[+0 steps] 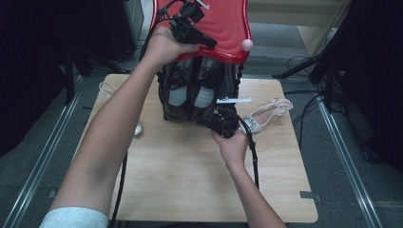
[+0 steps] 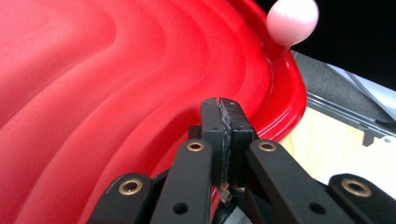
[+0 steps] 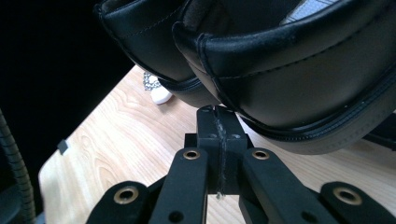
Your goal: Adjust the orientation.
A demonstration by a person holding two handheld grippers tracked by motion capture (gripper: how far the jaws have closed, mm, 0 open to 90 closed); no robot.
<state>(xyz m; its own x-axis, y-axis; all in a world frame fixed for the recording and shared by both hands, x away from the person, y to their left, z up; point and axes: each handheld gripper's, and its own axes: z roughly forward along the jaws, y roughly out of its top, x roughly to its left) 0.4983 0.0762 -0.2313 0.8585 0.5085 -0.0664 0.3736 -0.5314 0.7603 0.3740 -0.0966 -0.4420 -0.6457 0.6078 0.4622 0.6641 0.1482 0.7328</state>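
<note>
Here left gripper (image 1: pixel 209 42) closed against red tray (image 1: pixel 228 23); black shoes (image 1: pixel 190 92) beneath.

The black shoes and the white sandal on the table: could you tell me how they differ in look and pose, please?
The black shoes are dark, closed leather, while the white sandal is pale, open and strappy with a sparkly buckle. The black shoes stand side by side as a pair at the table's middle, under the red tray; the white sandal lies alone toward the right edge. Both rest on the wooden table.
</note>
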